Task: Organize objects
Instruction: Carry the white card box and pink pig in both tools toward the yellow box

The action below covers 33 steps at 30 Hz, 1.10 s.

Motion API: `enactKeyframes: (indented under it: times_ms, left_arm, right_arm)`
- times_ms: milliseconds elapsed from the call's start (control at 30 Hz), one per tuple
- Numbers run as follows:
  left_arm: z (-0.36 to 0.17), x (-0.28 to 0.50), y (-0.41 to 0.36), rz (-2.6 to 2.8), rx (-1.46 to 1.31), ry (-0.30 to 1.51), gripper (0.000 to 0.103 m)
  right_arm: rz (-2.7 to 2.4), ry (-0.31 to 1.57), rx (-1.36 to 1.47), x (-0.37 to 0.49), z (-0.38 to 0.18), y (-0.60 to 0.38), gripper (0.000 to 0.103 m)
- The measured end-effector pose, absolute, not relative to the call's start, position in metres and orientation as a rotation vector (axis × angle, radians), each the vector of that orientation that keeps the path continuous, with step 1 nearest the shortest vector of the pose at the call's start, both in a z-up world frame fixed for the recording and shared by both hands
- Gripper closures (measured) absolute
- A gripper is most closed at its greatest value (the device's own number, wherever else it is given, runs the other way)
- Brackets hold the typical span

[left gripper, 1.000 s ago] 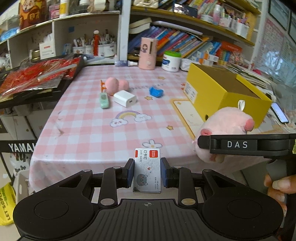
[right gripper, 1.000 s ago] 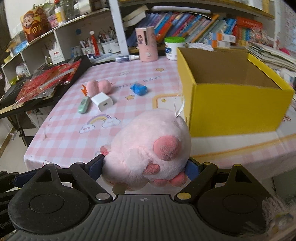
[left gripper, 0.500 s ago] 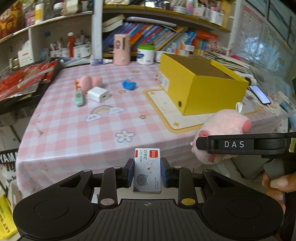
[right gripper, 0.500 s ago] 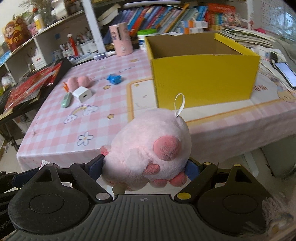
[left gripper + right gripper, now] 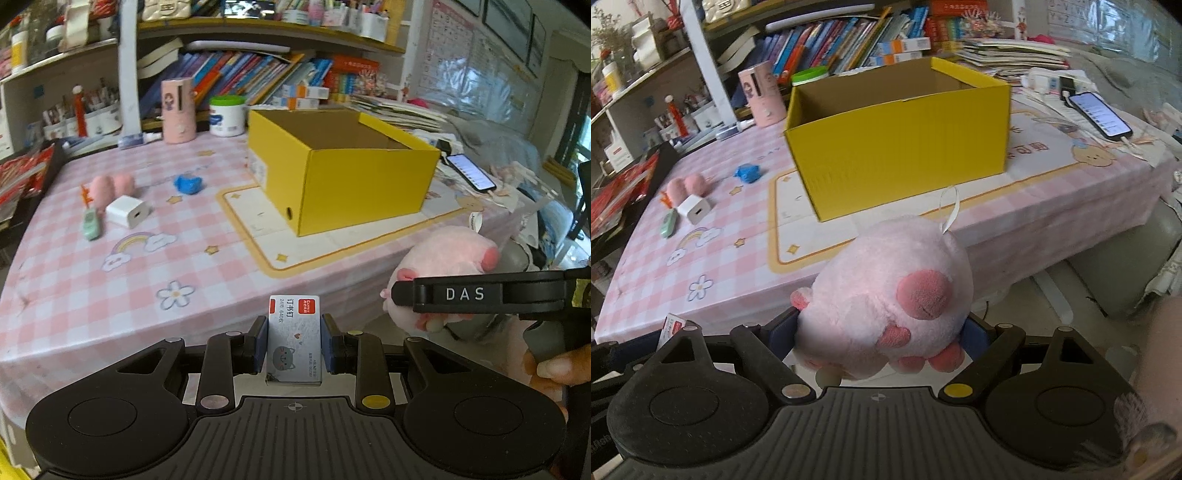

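Right now the table (image 5: 110, 288) bears an open yellow box (image 5: 354, 184), its long side running across. Off the near edge, the right gripper (image 5: 882, 343) clamps a pink plush (image 5: 886, 295), snout rightward; "DAS" marks its arm. The left gripper (image 5: 294, 341) pinches an upright staple box (image 5: 294, 339) reading "24/6".

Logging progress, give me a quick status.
Left tool shut on staple box. Right tool shut on pink plush. Yellow box open, nothing blocking it.
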<state>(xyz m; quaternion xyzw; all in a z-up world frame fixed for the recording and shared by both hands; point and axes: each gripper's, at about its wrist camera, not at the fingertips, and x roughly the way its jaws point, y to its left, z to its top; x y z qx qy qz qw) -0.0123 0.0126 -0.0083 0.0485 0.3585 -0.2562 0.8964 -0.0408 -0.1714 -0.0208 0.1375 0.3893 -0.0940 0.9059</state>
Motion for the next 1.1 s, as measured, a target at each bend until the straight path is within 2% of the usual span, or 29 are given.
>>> enactKeyframes:
  times_ms: [800,1100]
  left_arm:
    - [-0.001,0.014,-0.044,-0.598,0.128,0.718,0.075]
    - [0.017,0.028,-0.065,-0.593,0.138,0.622,0.075]
  right_arm:
    - [-0.268,0.797,0.307,-0.027,-0.017,-0.225,0.017]
    - [-0.268,0.751,0.289,-0.008,-0.003,-0.245,0.017]
